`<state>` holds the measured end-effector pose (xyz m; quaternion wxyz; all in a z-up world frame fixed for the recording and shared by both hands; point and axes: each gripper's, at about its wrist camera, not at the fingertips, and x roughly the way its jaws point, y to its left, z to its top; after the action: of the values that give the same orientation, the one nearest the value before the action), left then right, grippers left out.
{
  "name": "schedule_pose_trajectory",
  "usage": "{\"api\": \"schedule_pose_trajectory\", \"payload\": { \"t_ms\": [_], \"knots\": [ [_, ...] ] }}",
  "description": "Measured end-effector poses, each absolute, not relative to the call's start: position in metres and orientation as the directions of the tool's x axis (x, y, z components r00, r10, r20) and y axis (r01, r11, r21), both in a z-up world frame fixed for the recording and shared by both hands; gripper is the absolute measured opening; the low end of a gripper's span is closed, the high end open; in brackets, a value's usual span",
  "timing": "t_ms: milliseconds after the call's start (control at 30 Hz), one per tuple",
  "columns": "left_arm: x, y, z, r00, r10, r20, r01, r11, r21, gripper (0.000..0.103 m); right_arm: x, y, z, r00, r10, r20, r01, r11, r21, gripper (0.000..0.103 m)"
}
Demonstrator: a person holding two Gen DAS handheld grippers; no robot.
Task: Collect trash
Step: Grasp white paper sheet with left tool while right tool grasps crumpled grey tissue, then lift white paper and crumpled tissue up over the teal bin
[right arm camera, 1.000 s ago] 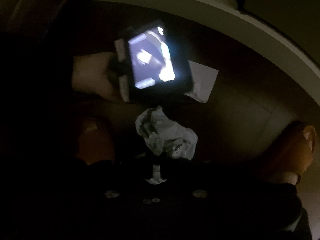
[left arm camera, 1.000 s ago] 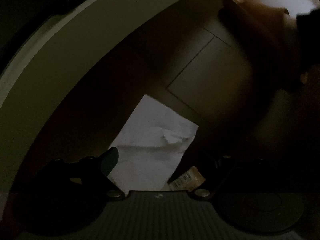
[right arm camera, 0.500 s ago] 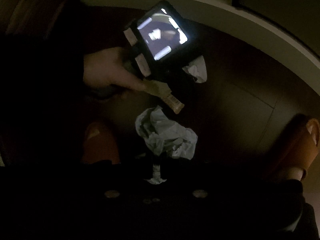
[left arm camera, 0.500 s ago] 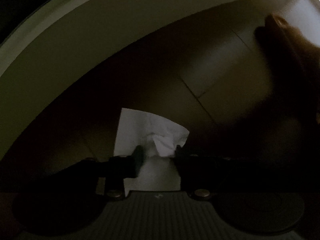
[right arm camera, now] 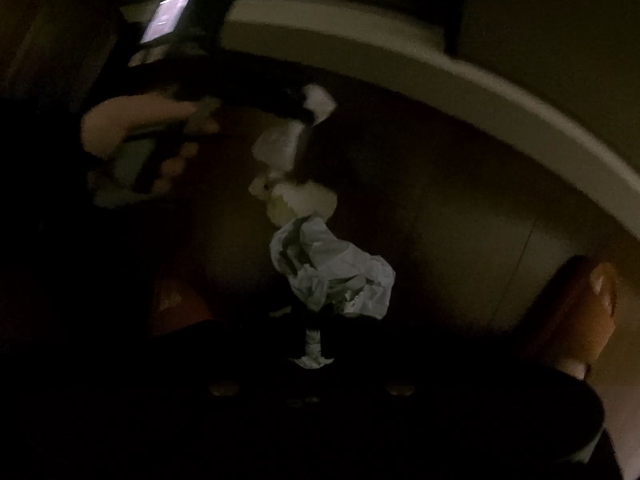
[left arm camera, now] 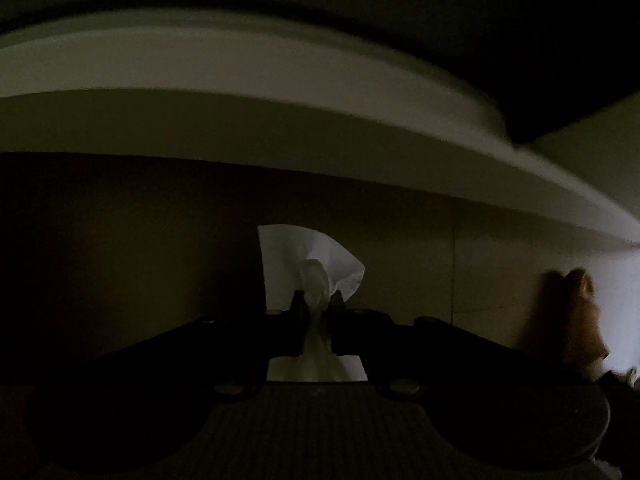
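Place: dim room of a home, seen low near the floor.
Floor (left arm camera: 400, 240): dark wood-look planks with seams, filling the frame's middle.
Baseboard (left arm camera: 280, 80): pale curved band across the top.
Footwear: tan slipper (right arm camera: 576, 312) at lower right of the right-wrist view.

In dim light, the right gripper (right arm camera: 314, 322) pinches a crumpled pale wrapper (right arm camera: 332, 272), its dark fingers barely visible against the wooden floor (right arm camera: 460, 216). Above it, a person's hand (right arm camera: 136, 136) grips the left gripper (right arm camera: 308, 114), whose lit screen (right arm camera: 170, 12) glows at upper left; a white tissue (right arm camera: 320, 100) is clamped at its tip and trails down. A pale curved baseboard (right arm camera: 440, 76) arcs across the top. A brown slipper (right arm camera: 576, 312) sits at right.
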<state>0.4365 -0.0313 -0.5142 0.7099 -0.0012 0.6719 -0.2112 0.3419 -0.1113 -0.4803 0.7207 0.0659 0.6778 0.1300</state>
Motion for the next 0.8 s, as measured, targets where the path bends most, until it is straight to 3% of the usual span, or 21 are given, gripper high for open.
{"api": "schedule_pose_trajectory", "payload": {
  "t_ms": [200, 367, 800],
  "knots": [
    [0.43, 0.015, -0.431, 0.07, -0.308, -0.949, 0.264, 0.923, -0.28, 0.011, 0.345, -0.095, -0.443, 0.162, 0.229, -0.96, -0.172, 0.964, 0.201, 0.004],
    [0.422, 0.05, -0.337, 0.175, -0.324, -0.93, 0.221, 0.933, -0.284, 0.011, 0.345, -0.076, -0.379, 0.268, 0.256, -0.929, -0.24, 0.951, 0.193, 0.004],
    [0.353, 0.143, -0.09, 0.555, -0.31, -0.772, 0.142, 0.95, -0.279, 0.011, 0.317, -0.018, -0.168, 0.596, 0.358, -0.719, -0.438, 0.895, 0.083, 0.004]
  ]
}}
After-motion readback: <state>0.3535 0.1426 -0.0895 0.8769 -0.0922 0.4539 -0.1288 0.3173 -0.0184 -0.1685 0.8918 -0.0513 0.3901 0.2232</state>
